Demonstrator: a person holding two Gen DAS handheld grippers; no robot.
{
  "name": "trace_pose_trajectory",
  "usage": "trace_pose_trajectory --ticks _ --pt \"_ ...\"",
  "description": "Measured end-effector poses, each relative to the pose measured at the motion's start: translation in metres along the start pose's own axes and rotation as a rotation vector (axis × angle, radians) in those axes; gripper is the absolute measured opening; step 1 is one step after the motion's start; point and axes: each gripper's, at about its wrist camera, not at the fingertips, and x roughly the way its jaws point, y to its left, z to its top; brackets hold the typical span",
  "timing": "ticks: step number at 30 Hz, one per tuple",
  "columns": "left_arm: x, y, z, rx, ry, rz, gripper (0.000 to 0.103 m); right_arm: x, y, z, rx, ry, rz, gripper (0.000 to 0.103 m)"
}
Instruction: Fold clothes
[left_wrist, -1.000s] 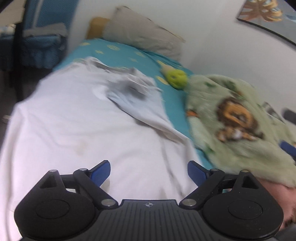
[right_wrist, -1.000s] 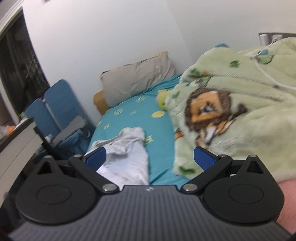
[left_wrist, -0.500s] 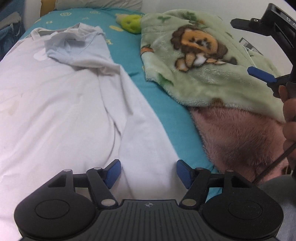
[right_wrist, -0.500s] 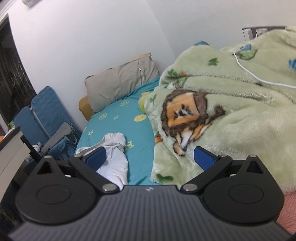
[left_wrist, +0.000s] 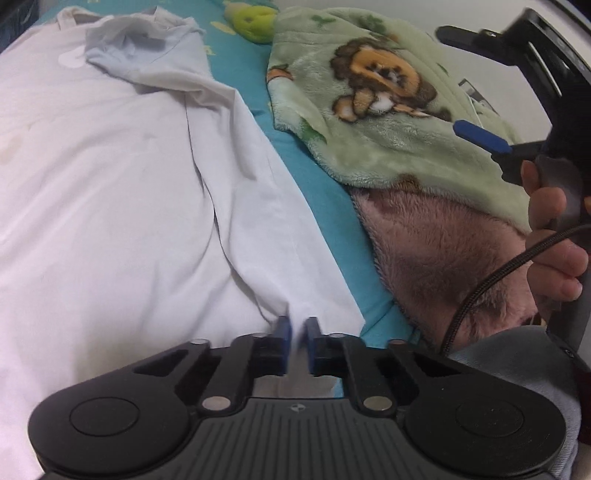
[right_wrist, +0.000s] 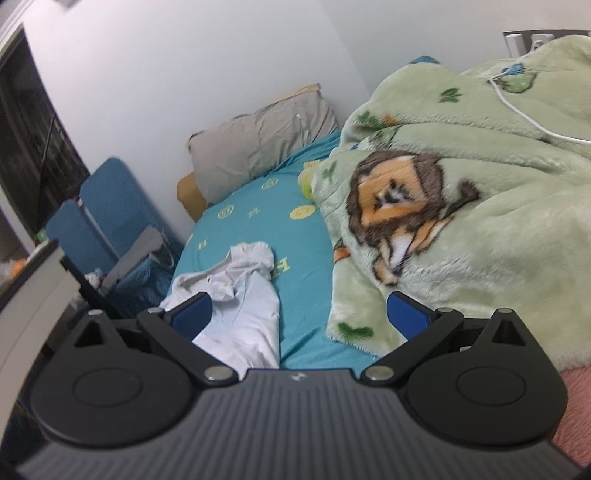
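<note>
White garment: the large white cotton garment lay spread flat across the left of the bed, its neck end bunched at the far end and its near hem at the bed's foot.
Left gripper: the left gripper had dropped to that near hem since a second before, when its blue pads stood wide apart above the cloth; now the jaws had drawn together on a pinch of white fabric, which puckered up between them.
Meaning for the fold: the hem corner looked secured on this side, so I judged the first fold ready to start once the other corner was taken.
Teal sheet: a strip of teal printed bedsheet showed just right of the garment's edge, with a yellow-green plush toy at the far end.
Blanket: a pale green fleece blanket with a lion print was heaped on the right, a pink fuzzy layer under it.
Right gripper: the right gripper hung above the sheet, its jaws spread wide and holding nothing; it had sunk only slightly.
Right hand: the person's hand gripped its handle, a braided cable beside it.
Risk: thin cloth might slip from a shallow pinch when lifted.
</note>
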Motion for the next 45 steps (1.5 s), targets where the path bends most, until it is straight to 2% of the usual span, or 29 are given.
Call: trace_pose_trajectory --ticks 5,8,11,13,14,17,18,20,23,25,28,30,31,33,34,37,41,44,45 --pt "-0.023 -0.001 0.006 -0.021 -0.039 -0.046 0.002 0.006 0.005 -0.004 -0.021 0.030 -0.008 0.103" --pt "-0.048 0.006 0.012 -0.089 -0.059 -0.098 0.001 0.008 0.006 -0.005 -0.028 0.041 -0.011 0.103" --pt "-0.070 0.025 0.014 -0.179 -0.063 -0.102 0.001 0.009 0.006 -0.005 -0.028 0.048 -0.013 0.103" --pt "-0.080 0.042 0.013 -0.234 -0.054 -0.071 0.001 0.011 0.005 -0.006 -0.025 0.058 -0.014 0.103" --pt "-0.082 0.050 0.012 -0.246 -0.039 -0.031 0.001 0.012 0.005 -0.006 -0.024 0.063 -0.014 0.103" --pt "-0.072 0.067 0.006 -0.247 0.061 0.153 0.001 0.016 0.006 -0.007 -0.023 0.080 -0.015 0.103" --pt "-0.066 0.071 0.003 -0.246 0.098 0.188 0.001 0.017 0.006 -0.007 -0.024 0.084 -0.015 0.103" --pt "-0.057 0.076 0.000 -0.250 0.138 0.223 0.001 0.018 0.007 -0.008 -0.025 0.092 -0.017 0.103" --pt "-0.058 0.074 0.005 -0.229 0.109 0.202 0.003 0.020 0.008 -0.010 -0.034 0.099 -0.022 0.103" --pt "-0.061 0.072 0.007 -0.209 0.085 0.191 0.008 0.020 0.009 -0.010 -0.039 0.101 -0.023 0.103" --pt "-0.069 0.071 0.011 -0.192 0.029 0.172 0.023 0.020 0.010 -0.010 -0.038 0.105 -0.024 0.103" --pt "-0.074 0.072 0.020 -0.194 -0.019 0.173 0.045 0.020 0.012 -0.010 -0.038 0.104 -0.023 0.103" --pt "-0.076 0.073 0.029 -0.198 -0.047 0.183 0.048 0.021 0.014 -0.011 -0.039 0.102 -0.021 0.103" --pt "-0.077 0.076 0.051 -0.197 -0.106 0.220 0.062 0.021 0.018 -0.012 -0.042 0.098 -0.017 0.103" --pt "-0.076 0.078 0.063 -0.191 -0.138 0.247 0.065 0.022 0.020 -0.012 -0.043 0.096 -0.015 0.103" --pt "-0.060 0.091 0.112 -0.115 -0.221 0.377 0.070 0.027 0.027 -0.015 -0.056 0.100 -0.010 0.103" --pt "-0.017 0.092 0.175 0.128 -0.272 0.549 0.073 0.042 0.031 -0.018 -0.070 0.123 -0.014 0.103" --pt "0.027 0.092 0.216 0.328 -0.289 0.609 0.076 0.057 0.030 -0.018 -0.076 0.134 -0.030 0.103" --pt "0.040 0.094 0.226 0.365 -0.303 0.628 0.077 0.064 0.028 -0.018 -0.074 0.140 -0.042 0.103"
